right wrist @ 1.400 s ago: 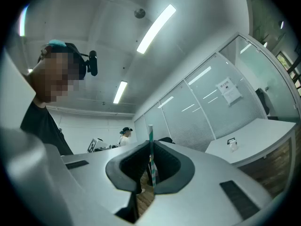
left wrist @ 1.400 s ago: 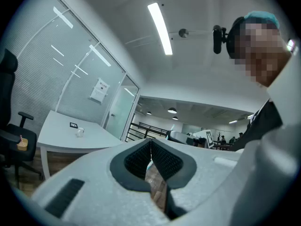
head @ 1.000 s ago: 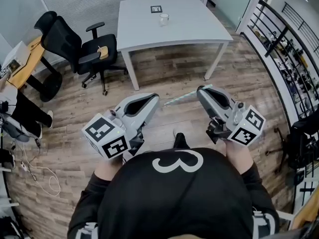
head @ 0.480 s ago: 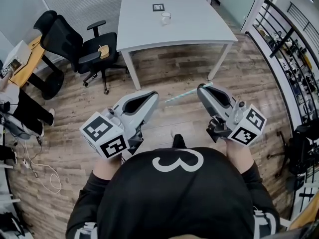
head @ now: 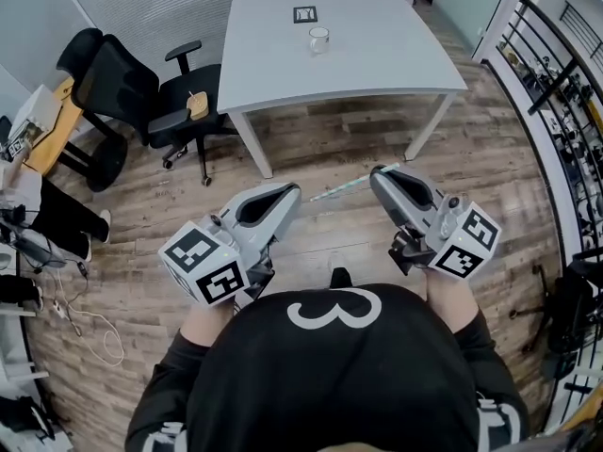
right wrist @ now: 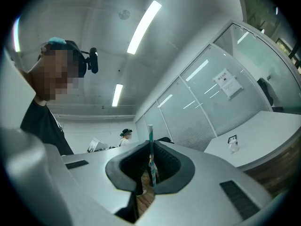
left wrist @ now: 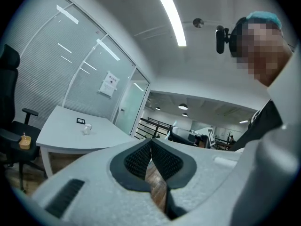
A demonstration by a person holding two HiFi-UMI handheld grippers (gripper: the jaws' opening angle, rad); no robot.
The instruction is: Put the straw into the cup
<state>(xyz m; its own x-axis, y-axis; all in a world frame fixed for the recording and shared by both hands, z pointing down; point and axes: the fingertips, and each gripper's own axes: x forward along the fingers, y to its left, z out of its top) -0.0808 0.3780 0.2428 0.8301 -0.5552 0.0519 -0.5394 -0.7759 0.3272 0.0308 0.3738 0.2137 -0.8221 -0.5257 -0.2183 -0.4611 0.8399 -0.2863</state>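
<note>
While the right claw [head: 380, 170] stands clamped on the straw [head: 341, 187], left claw [head: 290, 189] closed on nothing; cup [head: 319, 39] well apart on the surface [head: 396, 55]. Risk: thin straw may pivot in grip, missing cup's rim.

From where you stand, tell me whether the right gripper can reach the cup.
Probably not yet. The right gripper, shut on the straw, is over the floor, short of the table where the cup stands. Nothing blocks the way; step closer.
</note>
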